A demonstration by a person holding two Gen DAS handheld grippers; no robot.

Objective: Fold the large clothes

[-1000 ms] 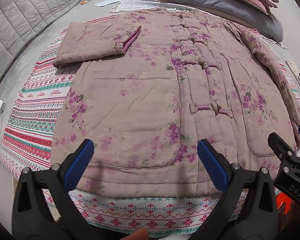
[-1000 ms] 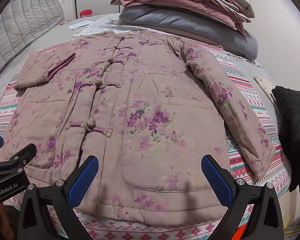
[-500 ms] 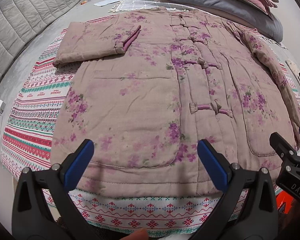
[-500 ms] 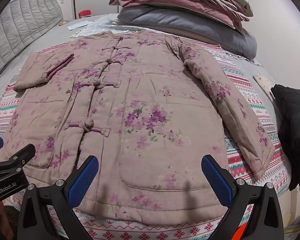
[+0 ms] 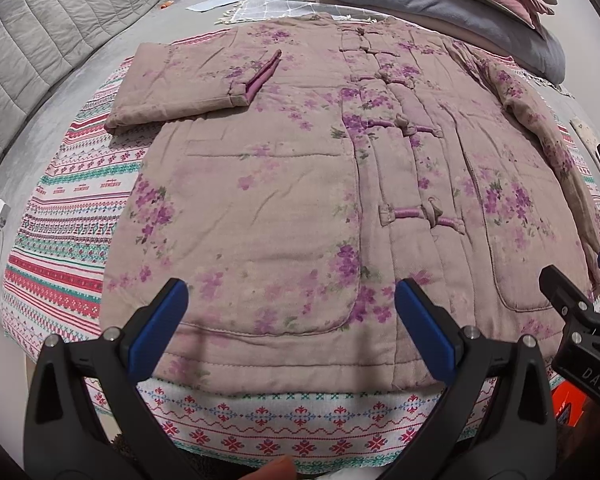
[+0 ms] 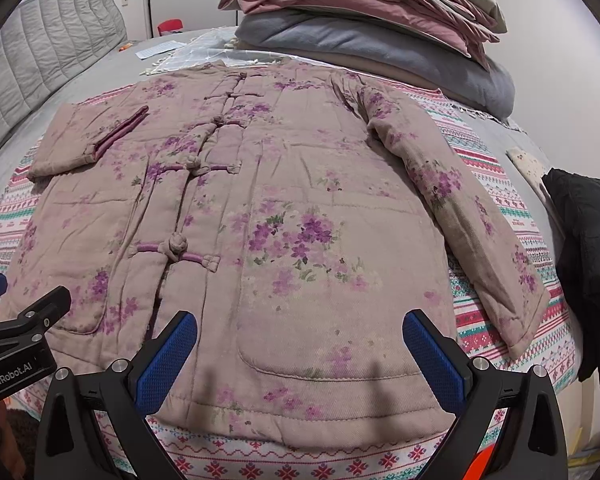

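Quilted jacket spread flat, both claws gaping over its hem.

The padded floral jacket (image 6: 284, 216) fills the middle of the frame on a striped blanket (image 5: 60, 216) on a bed. It looks thick, soft and bulky; take the hem corners. The left claw (image 5: 290, 328) and right claw (image 6: 300, 356) hold nothing. Stacked bedding (image 6: 380, 40) sits upper right.

The left gripper (image 5: 291, 322) has two black plastic arms with triangular cut-outs, each ending in a blue textured pad (image 5: 424, 332) and fixed with silver screws. The right gripper (image 6: 300, 354) is built alike: black arms, blue dimpled pads (image 6: 166, 364), silver bolts, orange showing below. White lettering reads "GenRobot.AI" on the left body and "DAS" on the right.
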